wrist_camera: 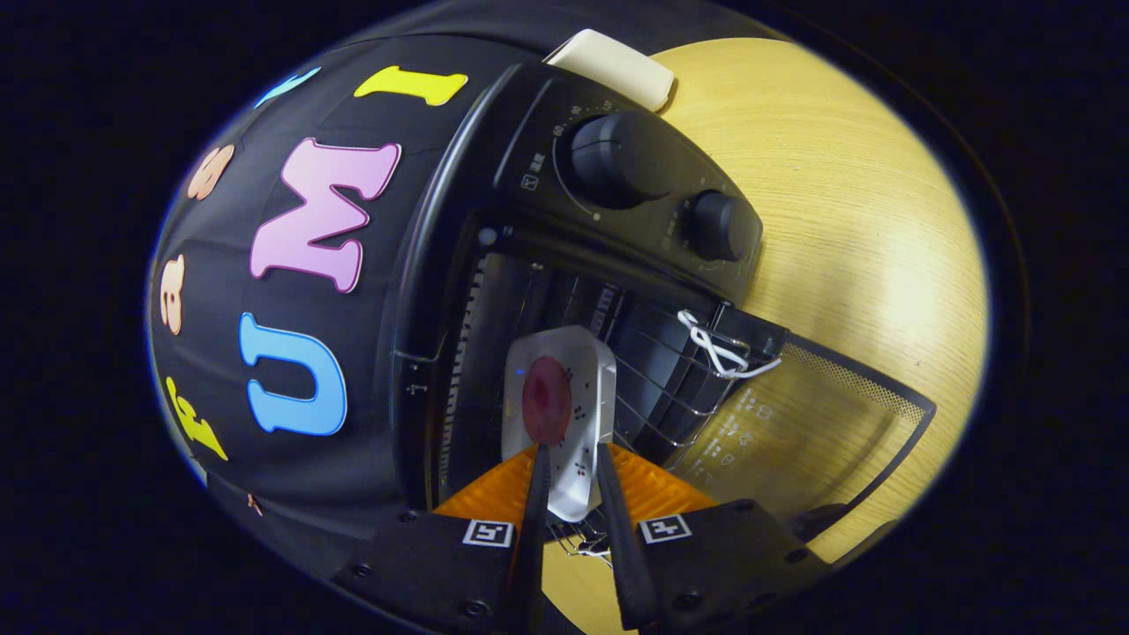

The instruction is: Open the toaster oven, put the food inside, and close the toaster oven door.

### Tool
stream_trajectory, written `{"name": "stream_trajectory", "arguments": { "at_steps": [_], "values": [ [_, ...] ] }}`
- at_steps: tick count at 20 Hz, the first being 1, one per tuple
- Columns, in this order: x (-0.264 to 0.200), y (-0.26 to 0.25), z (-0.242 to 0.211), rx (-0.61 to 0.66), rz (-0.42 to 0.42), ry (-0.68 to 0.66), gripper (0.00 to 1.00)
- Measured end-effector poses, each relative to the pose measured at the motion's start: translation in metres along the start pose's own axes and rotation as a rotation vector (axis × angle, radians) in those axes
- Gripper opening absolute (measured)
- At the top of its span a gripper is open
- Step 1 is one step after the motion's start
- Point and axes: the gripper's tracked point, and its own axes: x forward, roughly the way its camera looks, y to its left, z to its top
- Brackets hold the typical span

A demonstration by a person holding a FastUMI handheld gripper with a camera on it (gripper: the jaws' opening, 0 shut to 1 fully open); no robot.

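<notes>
— Wooden table (847, 220), pale grain, with the black oven (564, 265) standing on it against the dark cloth wall. See the door?

— Yes, the door (811, 423) is swung wide open, glass panel lying out over the table. A white cord (719, 348) is tied near its hinge corner.

— And the food?

— A reddish round patty (547, 399) on a white tray (564, 370). The tray's far end is already inside the oven mouth, over the wire rack (661, 397).

— What's the gripper (571, 472) doing?

— Both fingers (535, 503) are pinched on the tray's near edge, one on each face of it, with only the tray's thickness between them. It's clamped tight, as far as I can see.

— Anything else?

— Two dark knobs (617, 159) on the oven's panel, and a cream block (617, 66) on the table behind the oven.
</notes>
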Motion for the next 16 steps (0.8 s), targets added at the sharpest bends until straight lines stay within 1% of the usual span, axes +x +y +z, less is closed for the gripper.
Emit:
{"name": "stream_trajectory", "arguments": {
  "at_steps": [3, 4, 7, 11, 15, 16],
  "values": [
    [-0.014, -0.005, -0.012, -0.029, -0.004, 0.040, 1.00],
    [-0.019, -0.007, -0.015, -0.048, -0.008, 0.042, 0.97],
    [-0.033, -0.007, -0.023, -0.105, -0.003, 0.089, 0.98],
    [-0.051, -0.018, -0.026, -0.155, -0.026, 0.134, 0.99],
    [-0.075, -0.031, -0.034, -0.309, 0.001, 0.199, 0.98],
    [-0.080, -0.041, -0.037, -0.353, -0.006, 0.223, 0.98]
  ]
}}
